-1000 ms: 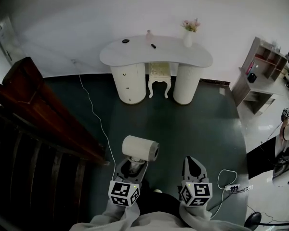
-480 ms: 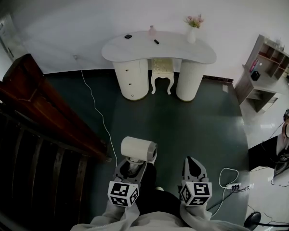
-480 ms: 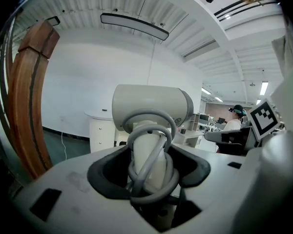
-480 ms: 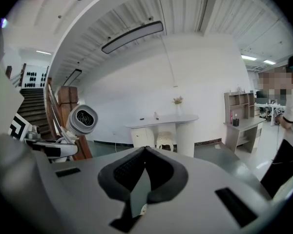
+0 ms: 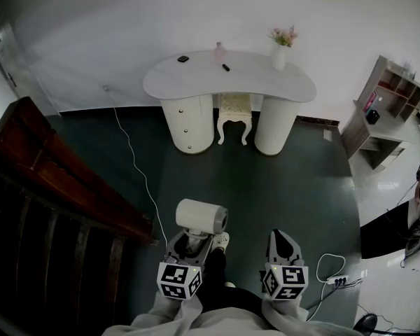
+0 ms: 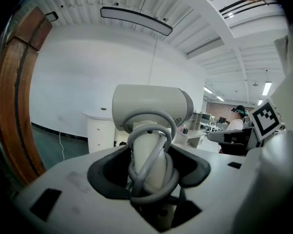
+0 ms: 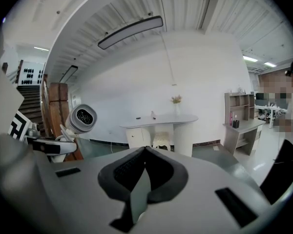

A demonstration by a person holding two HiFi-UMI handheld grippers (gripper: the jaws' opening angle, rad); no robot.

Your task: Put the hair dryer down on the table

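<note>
Holding the hair dryer (image 5: 201, 215) is the step in hand; I judge the set-down not yet begun.

Head view: the left tool (image 5: 191, 240) pinches the dryer by its handle, low in the frame above the dark floor (image 5: 280, 173). The right tool (image 5: 283, 242) hangs beside it with nothing in it. The white counter (image 5: 252, 75) stands against the far wall, well apart from both tools. A vase of flowers (image 5: 280, 51) and a few small dark items sit on its top, and a stool (image 5: 232, 110) is tucked beneath.

Left gripper view: the jaws are closed on the dryer's handle, around which its grey cord (image 6: 151, 189) is wound. The barrel lies crosswise above the jaws. The counter shows small behind it.

Right gripper view: the jaws are pressed together, with nothing between them. The dryer shows at far left, nozzle facing this camera, and the counter is ahead and distant.

Next move, as I judge it: I must close on the counter and pick a bare stretch of top, clear of the vase and small items. I then lower the dryer until it rests and spread the left jaws.
</note>
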